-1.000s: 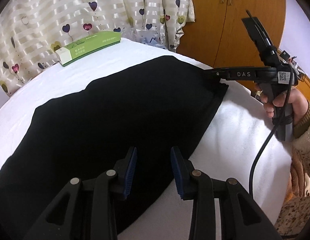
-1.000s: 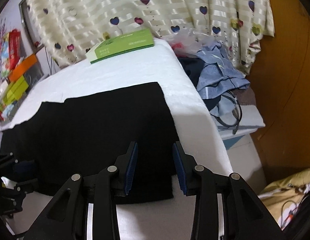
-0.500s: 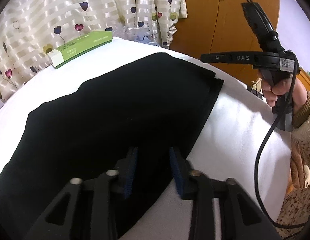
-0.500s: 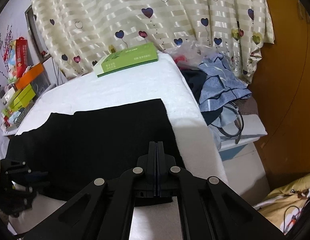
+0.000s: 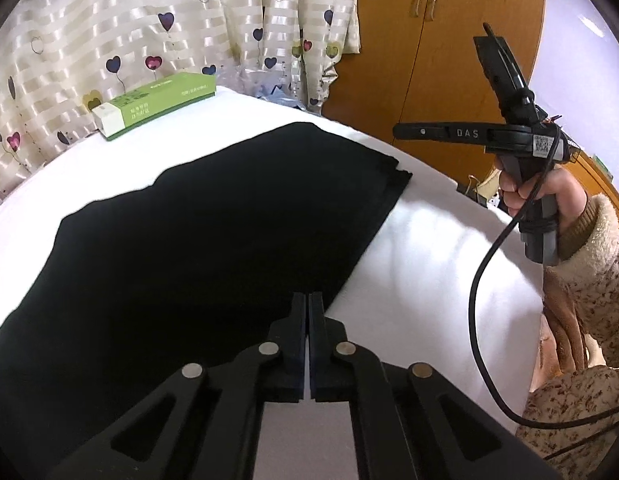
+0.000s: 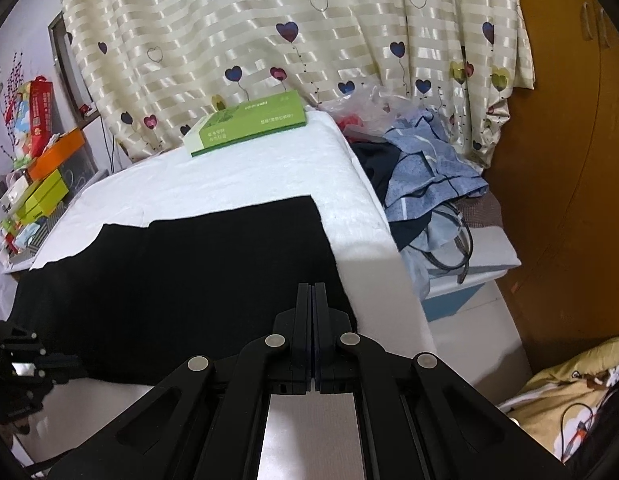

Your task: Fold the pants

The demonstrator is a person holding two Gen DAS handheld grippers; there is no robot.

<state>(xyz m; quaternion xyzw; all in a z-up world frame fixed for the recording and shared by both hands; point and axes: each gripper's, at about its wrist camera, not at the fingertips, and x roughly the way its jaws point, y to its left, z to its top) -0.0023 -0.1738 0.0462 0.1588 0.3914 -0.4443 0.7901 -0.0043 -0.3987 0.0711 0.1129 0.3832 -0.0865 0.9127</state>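
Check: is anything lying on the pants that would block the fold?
Nothing visible does. The black pants lie bare on the white cloth. The green box sits apart from them, near the curtain.

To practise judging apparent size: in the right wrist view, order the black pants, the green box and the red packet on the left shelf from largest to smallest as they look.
1. Black pants, by far the largest.
2. Green box.
3. Red packet, smallest as it looks; it sits at the warped edge of the picture, so its true size is unsure.
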